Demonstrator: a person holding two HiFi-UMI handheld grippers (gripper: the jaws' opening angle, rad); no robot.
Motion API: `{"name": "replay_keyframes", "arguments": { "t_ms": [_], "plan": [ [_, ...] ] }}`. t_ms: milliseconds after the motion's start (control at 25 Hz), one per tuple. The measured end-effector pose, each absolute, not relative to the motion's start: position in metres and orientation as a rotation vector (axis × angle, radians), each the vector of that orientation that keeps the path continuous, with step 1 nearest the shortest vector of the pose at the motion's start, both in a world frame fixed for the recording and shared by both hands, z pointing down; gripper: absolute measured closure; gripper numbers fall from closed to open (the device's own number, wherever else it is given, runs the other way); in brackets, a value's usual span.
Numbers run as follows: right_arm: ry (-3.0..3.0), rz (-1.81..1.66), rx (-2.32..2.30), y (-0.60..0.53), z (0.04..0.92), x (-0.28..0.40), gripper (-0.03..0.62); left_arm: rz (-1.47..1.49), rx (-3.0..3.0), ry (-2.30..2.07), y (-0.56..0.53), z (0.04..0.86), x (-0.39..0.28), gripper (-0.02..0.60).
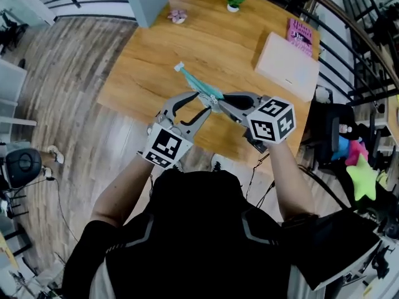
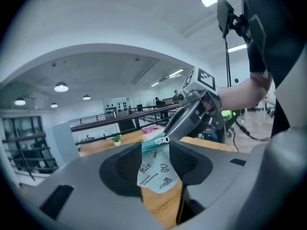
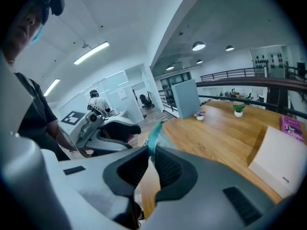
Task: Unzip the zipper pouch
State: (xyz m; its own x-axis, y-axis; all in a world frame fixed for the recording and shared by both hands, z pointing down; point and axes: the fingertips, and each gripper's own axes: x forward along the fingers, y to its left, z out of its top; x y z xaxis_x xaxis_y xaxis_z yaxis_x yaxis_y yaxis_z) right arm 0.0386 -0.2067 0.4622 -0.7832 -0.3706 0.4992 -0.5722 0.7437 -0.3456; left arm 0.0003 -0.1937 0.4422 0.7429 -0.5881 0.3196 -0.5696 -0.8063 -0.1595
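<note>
On the wooden table [image 1: 187,42] lie a white box [image 1: 287,66] and a pink book [image 1: 300,35]. Farther back stand a potted plant [image 1: 234,4], a pink trinket [image 1: 177,16] and a grey-blue box [image 1: 144,2].

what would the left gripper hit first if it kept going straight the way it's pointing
Probably the zipper pouch: it hangs right between the left gripper's open jaws. Just beyond is the right gripper, clamped on the pouch's top edge; how far behind is hard to judge.
</note>
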Motion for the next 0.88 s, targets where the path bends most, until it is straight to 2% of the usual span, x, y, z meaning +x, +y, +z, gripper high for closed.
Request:
{"name": "replay_keyframes", "arguments": {
  "t_ms": [400, 520, 680, 880],
  "plan": [
    [-2.561, 0.746, 0.812, -0.201, 0.433, 0.044, 0.542, -0.599, -2.704, 0.704, -0.189, 0.425, 0.03, 0.388],
    [-2.546, 0.724, 0.809, -0.2, 0.428, 0.044, 0.542, -0.611, -2.714, 0.674, -0.192, 0.421, 0.029, 0.431],
    [-2.539, 0.706, 0.808, -0.201, 0.427, 0.043, 0.543, -0.551, -2.796, 0.651, -0.195, 0.414, 0.03, 0.447],
    [-2.542, 0.697, 0.814, -0.201, 0.425, 0.046, 0.543, -0.427, -2.997, 0.708, -0.198, 0.407, 0.023, 0.535]
  ]
}}
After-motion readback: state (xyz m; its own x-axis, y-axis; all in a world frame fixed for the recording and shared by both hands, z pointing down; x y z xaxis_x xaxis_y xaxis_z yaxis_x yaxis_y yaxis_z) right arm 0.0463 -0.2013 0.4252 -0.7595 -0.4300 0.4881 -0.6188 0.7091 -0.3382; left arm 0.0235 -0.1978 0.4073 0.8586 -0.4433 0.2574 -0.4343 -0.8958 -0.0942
